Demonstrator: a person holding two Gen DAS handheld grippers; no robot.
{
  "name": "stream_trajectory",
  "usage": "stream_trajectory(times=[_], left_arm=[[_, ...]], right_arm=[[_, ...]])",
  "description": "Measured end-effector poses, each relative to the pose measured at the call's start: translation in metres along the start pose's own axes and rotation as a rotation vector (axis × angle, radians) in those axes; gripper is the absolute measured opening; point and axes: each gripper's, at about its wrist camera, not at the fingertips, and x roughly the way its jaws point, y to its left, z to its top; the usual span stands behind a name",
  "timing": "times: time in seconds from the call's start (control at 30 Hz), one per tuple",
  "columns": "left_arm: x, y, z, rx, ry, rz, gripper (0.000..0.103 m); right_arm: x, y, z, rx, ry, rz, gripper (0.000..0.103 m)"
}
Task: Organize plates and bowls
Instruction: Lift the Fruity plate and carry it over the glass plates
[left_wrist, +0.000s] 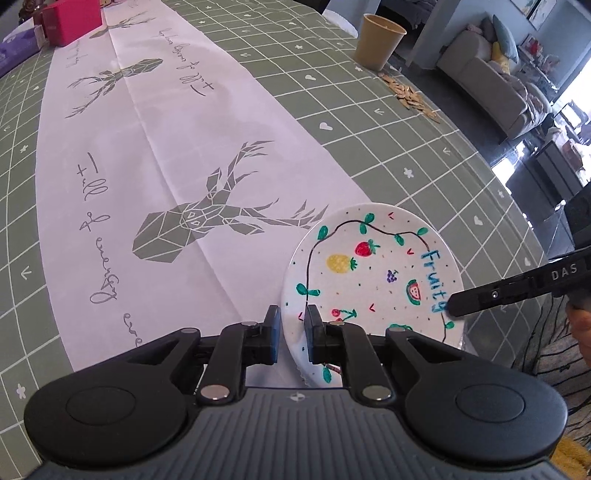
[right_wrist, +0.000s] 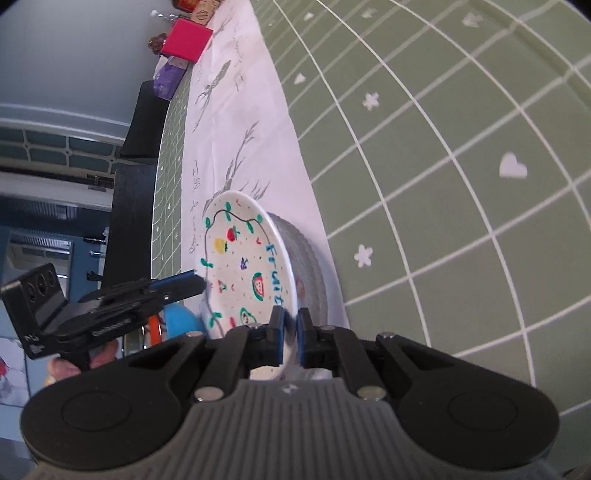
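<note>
I have both grippers, left (left_wrist: 292, 334) and right (right_wrist: 290, 332), clamped on opposite rims of the level, round, white fruit-painted plate (left_wrist: 373, 273).

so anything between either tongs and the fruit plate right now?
Nothing visible. The left tongs already straddle the near rim of the fruit plate, and the right tongs pinch its opposite rim beside the "fruity" lettering. The plate sits on top of a grey ribbed bowl.

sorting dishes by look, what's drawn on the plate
White plate with hand-drawn fruit, a green-leafed vine and blue "fruity" lettering; clearest in the left wrist view.
</note>
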Motion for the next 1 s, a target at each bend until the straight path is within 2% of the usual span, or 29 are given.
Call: stream_trajectory(times=[0.27, 0.4, 0.5, 0.57, 0.67, 0.83, 0.9, 1.0], left_arm=[[0.005, -0.004, 0.003, 0.011, 0.042, -0.008, 0.022], [0.007, -0.017, 0.001, 0.104, 0.053, 0.026, 0.028], [0.007, -0.024, 0.000, 0.144, 0.052, 0.058, 0.029], [0.006, -0.025, 0.001, 0.147, 0.046, 0.055, 0.029], [0.004, -0.023, 0.003, 0.142, 0.036, 0.056, 0.031], [0.003, -0.020, 0.006, 0.119, 0.037, 0.058, 0.032], [0.003, -0.020, 0.006, 0.118, 0.039, 0.058, 0.032], [0.002, -0.020, 0.006, 0.117, 0.034, 0.054, 0.033]], right_arm=[[-0.006, 0.014, -0.006, -0.082, 0.008, -0.052, 0.006], [-0.005, 0.025, -0.007, -0.136, 0.019, -0.090, 0.008], [-0.003, 0.035, -0.008, -0.185, 0.020, -0.094, 0.022], [-0.003, 0.044, -0.011, -0.221, 0.025, -0.094, 0.047], [-0.001, 0.063, -0.019, -0.314, 0.016, -0.133, 0.068], [-0.001, 0.070, -0.018, -0.317, -0.001, -0.192, 0.072], [-0.006, 0.071, -0.017, -0.309, -0.014, -0.187, 0.072], [-0.014, 0.079, -0.019, -0.326, -0.037, -0.181, 0.082]])
